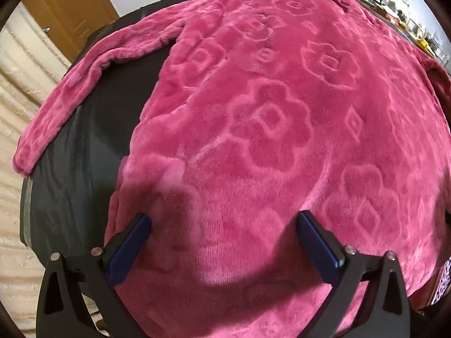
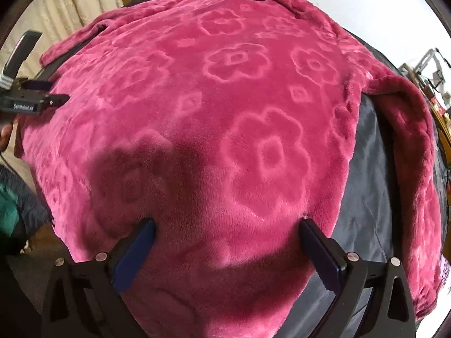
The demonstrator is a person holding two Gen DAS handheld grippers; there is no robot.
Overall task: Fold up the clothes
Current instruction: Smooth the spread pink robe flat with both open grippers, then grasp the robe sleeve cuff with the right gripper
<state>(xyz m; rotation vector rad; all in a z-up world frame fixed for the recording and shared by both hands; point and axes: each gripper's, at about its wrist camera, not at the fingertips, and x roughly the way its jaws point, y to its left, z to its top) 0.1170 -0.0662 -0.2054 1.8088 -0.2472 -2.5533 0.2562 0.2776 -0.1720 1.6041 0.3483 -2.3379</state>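
Observation:
A pink plush top with an embossed flower pattern point(image 1: 282, 112) lies spread flat on a dark table point(image 1: 93, 152), its back up. One sleeve point(image 1: 70, 84) stretches out to the left in the left wrist view; the other sleeve point(image 2: 414, 152) hangs down the right side in the right wrist view. My left gripper point(image 1: 222, 219) hovers open over the hem's left part, nothing between its fingers. My right gripper point(image 2: 228, 225) is open above the same top point(image 2: 225, 112) near its right lower edge. The left gripper's body point(image 2: 31, 98) shows at the far left of the right wrist view.
The dark cloth-covered table point(image 2: 366, 197) shows bare beside the garment. A cream curtain point(image 1: 17, 112) and a wooden door point(image 1: 70, 5) stand to the left. Cluttered shelving point(image 1: 394, 8) sits at the far right. A person's clothing point(image 2: 11, 205) is at the left edge.

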